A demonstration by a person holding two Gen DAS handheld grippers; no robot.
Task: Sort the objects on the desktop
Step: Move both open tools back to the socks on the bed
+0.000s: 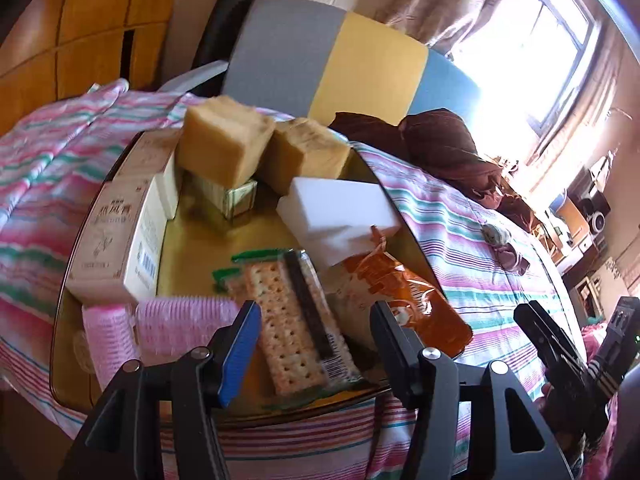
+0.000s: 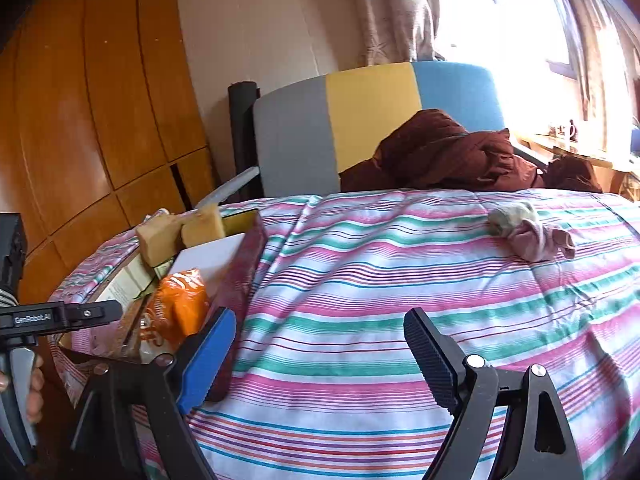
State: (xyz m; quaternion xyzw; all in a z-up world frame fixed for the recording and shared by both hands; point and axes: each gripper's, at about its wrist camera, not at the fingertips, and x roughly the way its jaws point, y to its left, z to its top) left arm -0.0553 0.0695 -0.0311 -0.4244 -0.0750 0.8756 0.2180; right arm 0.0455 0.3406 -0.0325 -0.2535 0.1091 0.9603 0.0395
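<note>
Both of my claws come first in view: my left claw (image 1: 316,344) stands wide apart with nothing between its jaws, hanging over the near edge of the tray (image 1: 192,248), and my right claw (image 2: 320,356) is spread just as wide and empty over the striped bedspread (image 2: 400,280), off the tray's right edge.

Right under my left claw, at the near edge, lies a cracker packet (image 1: 288,320), with two pink hair rollers (image 1: 160,324) at the near left corner and an orange snack bag (image 1: 400,296) touching the packet on the right. Along the left edge stand two cream boxes (image 1: 116,240), one behind the other. Past the middle sits a white block (image 1: 336,208) toward the right edge, and a small green-and-gold box (image 1: 236,200) beside it. At the far edge are two tan blocks (image 1: 256,148), the left one resting on the small box.

Beyond the tray the bedspread carries a small bundle of socks (image 2: 528,232) and a brown garment (image 2: 448,152) against the chair back (image 2: 360,120).

As for progress, I judge like things already sit side by side: rollers, boxes, tan blocks, snacks. That could be a finished sort or a gathered lot awaiting one; these views do not settle which.
</note>
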